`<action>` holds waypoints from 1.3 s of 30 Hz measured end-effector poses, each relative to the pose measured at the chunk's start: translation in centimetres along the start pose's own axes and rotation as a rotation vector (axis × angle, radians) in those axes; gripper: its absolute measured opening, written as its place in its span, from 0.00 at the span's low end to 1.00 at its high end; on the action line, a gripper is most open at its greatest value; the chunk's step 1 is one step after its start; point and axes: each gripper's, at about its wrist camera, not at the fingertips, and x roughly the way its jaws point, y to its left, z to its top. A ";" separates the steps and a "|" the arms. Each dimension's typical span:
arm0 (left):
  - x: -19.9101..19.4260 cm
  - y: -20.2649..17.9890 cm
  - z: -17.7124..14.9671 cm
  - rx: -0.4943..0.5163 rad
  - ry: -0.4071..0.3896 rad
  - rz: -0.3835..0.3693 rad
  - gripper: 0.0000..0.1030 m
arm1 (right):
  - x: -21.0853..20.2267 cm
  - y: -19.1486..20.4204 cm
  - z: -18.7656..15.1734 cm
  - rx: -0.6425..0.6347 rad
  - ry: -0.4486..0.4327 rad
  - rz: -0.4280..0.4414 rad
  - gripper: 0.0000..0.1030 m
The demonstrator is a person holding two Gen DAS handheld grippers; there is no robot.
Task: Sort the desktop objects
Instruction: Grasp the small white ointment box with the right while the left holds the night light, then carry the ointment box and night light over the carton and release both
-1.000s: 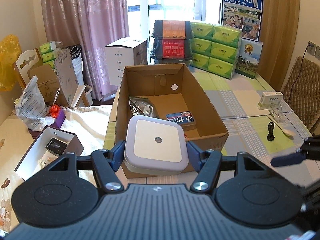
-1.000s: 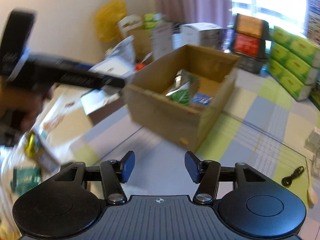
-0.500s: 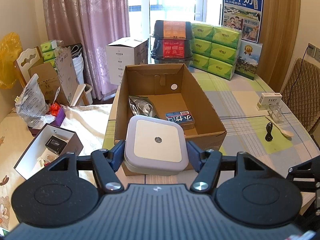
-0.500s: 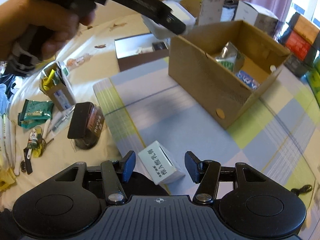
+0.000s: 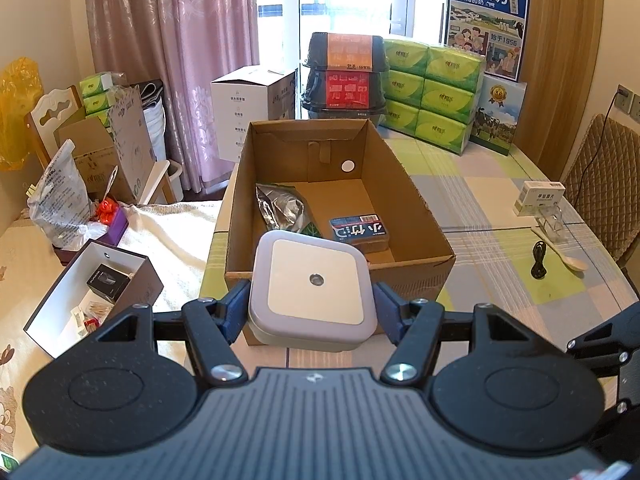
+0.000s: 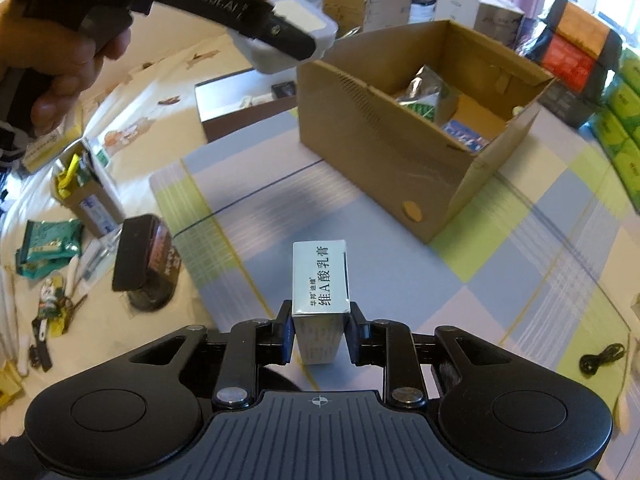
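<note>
My left gripper (image 5: 311, 307) is shut on a square white night light (image 5: 314, 286), held in the air just before the near wall of an open cardboard box (image 5: 416, 200). The box holds a silver foil pouch (image 5: 282, 210) and a small blue pack (image 5: 359, 233). In the right wrist view my right gripper (image 6: 319, 330) is shut on a narrow white ointment carton (image 6: 320, 280) with black Chinese print, low over the checked tablecloth. The same cardboard box (image 6: 384, 144) stands beyond it, and the left gripper with the night light (image 6: 296, 36) hovers at its left corner, held by a hand (image 6: 60, 76).
A black stamp-like block (image 6: 140, 254), green sachets (image 6: 46, 242), keys and a small carton lie on the left cloth. An open white gift box (image 5: 90, 280) sits left of the cardboard box. A black cable (image 5: 538, 258), wooden spoon (image 5: 566, 254) and medicine box (image 5: 538, 198) lie right. Tissue packs (image 5: 434, 92) stand behind.
My right gripper swung down to the white ointment carton and closed on it. The left gripper with the night light has barely moved, staying at the box's near wall.
</note>
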 end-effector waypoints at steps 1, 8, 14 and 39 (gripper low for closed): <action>0.0 0.0 0.0 0.001 -0.001 0.001 0.59 | -0.2 -0.2 0.1 0.010 -0.010 -0.003 0.22; 0.1 -0.2 0.5 0.011 -0.006 -0.001 0.59 | -2.4 -1.2 1.7 0.051 -0.093 -0.062 0.22; -0.4 -0.6 1.3 0.023 -0.018 0.001 0.59 | -4.5 -2.1 3.5 0.080 -0.158 -0.093 0.22; 1.9 0.1 7.6 0.078 -0.012 -0.013 0.59 | -9.0 -8.4 13.8 0.247 -0.391 -0.177 0.22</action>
